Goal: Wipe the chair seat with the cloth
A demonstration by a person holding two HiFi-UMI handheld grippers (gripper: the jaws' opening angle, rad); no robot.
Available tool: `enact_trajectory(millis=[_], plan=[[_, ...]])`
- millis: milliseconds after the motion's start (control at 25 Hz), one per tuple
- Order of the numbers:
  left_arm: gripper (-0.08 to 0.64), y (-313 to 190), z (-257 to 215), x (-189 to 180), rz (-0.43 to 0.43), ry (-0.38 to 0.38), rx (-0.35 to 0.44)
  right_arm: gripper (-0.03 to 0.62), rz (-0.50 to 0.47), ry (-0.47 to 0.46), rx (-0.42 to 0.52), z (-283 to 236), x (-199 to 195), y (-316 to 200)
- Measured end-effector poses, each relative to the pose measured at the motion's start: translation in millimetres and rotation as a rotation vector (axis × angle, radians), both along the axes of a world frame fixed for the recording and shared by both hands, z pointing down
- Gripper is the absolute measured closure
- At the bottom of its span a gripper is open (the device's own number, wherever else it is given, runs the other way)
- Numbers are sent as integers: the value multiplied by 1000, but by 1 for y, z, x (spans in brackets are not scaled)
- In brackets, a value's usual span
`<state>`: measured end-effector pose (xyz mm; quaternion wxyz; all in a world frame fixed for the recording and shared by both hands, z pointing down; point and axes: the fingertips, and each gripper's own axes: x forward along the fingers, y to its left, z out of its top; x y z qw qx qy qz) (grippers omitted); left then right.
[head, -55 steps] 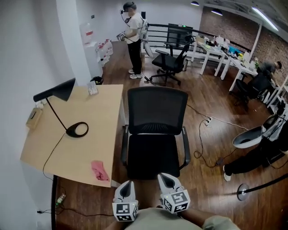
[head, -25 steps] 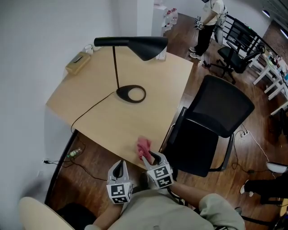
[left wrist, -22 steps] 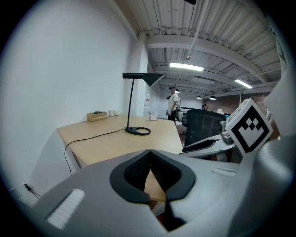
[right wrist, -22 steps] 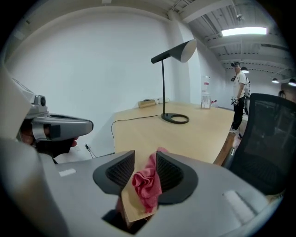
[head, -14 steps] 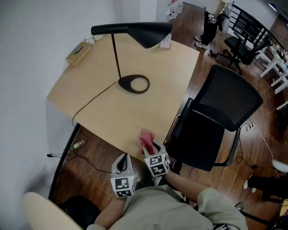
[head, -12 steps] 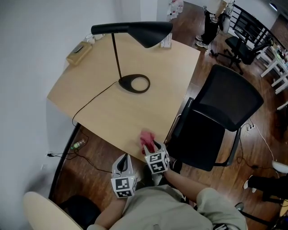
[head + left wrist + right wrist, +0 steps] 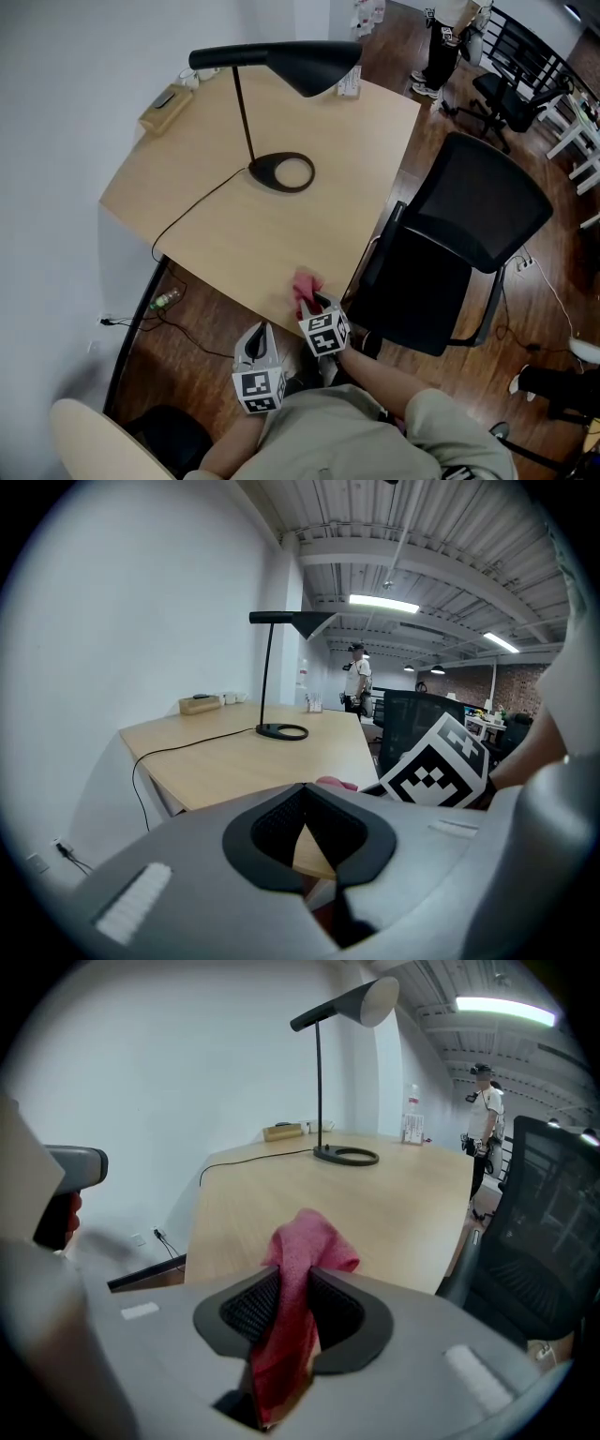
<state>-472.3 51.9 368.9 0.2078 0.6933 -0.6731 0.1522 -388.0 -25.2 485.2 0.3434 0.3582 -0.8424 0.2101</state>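
Wall (image 7: 66, 112): plain white, bounds the scene on the left; desk (image 7: 281, 234): pale wood, set against it, its near edge close to both grippers.

Box (image 7: 161, 97): small, tan, at the desk's far left corner; lamp (image 7: 281, 62): black, with its ring base at mid-desk and its shade reaching to the far right; cable (image 7: 187, 211): black, runs from the lamp base leftward and off the desk's near left edge.

Left gripper (image 7: 260, 328): held over the wooden floor (image 7: 206, 347), just short of the desk's near edge; its own view shows the left gripper (image 7: 304, 794) with its fingertips met and nothing between them.

Right gripper (image 7: 314, 302): just right of the left one, at the desk's near edge; its jaws have just been closing and are clamped on the cloth (image 7: 305, 284). In its own view the right gripper (image 7: 298, 1274) has the pink cloth (image 7: 309, 1241) between the pads; one bunch stands above the tips and the rest hangs down through the gap; whether any of the cloth rests on the desk cannot be determined.

Chair (image 7: 487, 202): black, immediately right of the desk; the seat (image 7: 422, 300) lies beside the desk's right edge, near the cloth but not touching it.

Person (image 7: 445, 37): standing at far right, well apart.
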Motion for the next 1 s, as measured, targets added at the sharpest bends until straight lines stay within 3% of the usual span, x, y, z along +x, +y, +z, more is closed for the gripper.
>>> enact_trajectory(millis=[240,440,1000], plan=[[555,-10,-5,11,33,15,6,522,41,-45,-42,-11,15,-1],[555,-27,-12,42,117,36,21,523,129,-69,6,-45,59,-10],[555,-79,-36,222,452,83,83,523,425,-89,161,-108,238,-26]])
